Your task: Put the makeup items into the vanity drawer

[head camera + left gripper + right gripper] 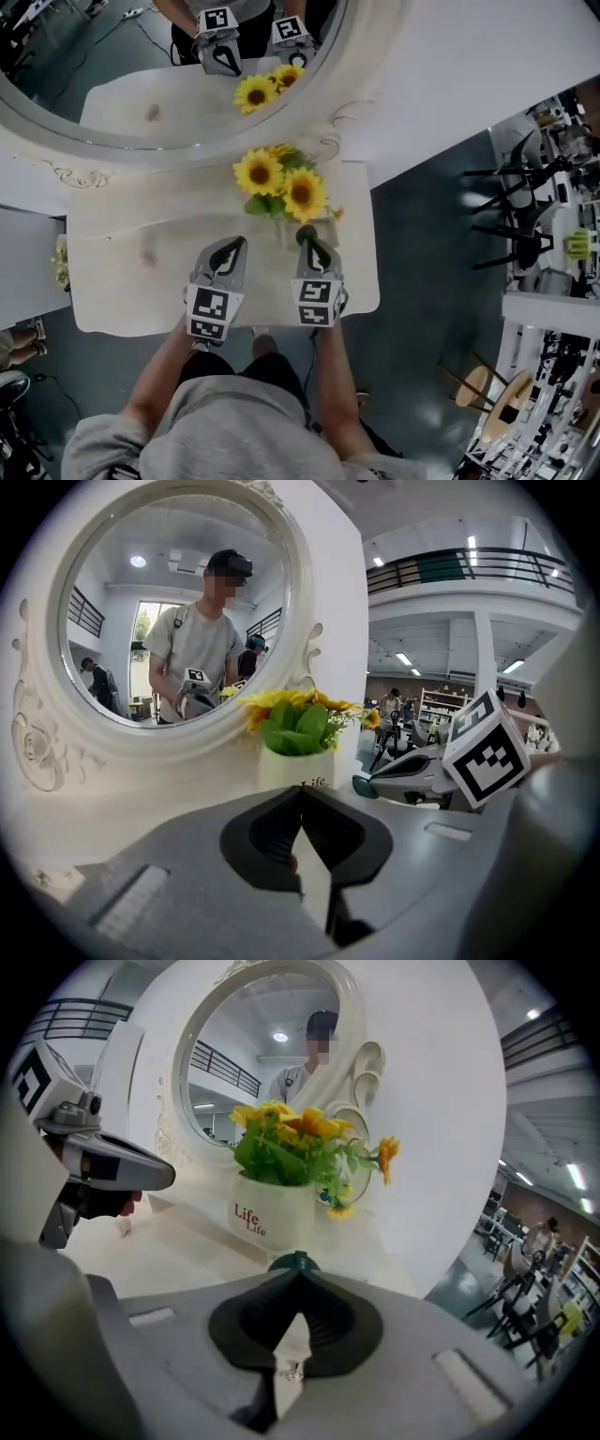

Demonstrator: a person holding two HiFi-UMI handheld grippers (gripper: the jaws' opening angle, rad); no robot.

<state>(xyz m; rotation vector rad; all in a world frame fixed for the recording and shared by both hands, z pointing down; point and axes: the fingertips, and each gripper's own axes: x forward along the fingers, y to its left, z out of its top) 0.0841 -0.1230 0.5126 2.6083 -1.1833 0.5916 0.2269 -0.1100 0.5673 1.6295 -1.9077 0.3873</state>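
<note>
Two grippers hang over the desk (pixel 131 291), near the pot (pixel 272 1218); our left gripper (pixel 236 246) is closed, tips touching; our right gripper (pixel 306 234) pinches a small green item (pixel 297 1262) at its tip.

Bright, even indoor light; both my gripper views bulge fisheye.
Ceiling lights (pixel 405 658) shine from overhead, the vanity top (pixel 141 281) looks pale and washed out, shadows are soft, the gripper views' corners go black, and the nearest foreground blurs.
</note>
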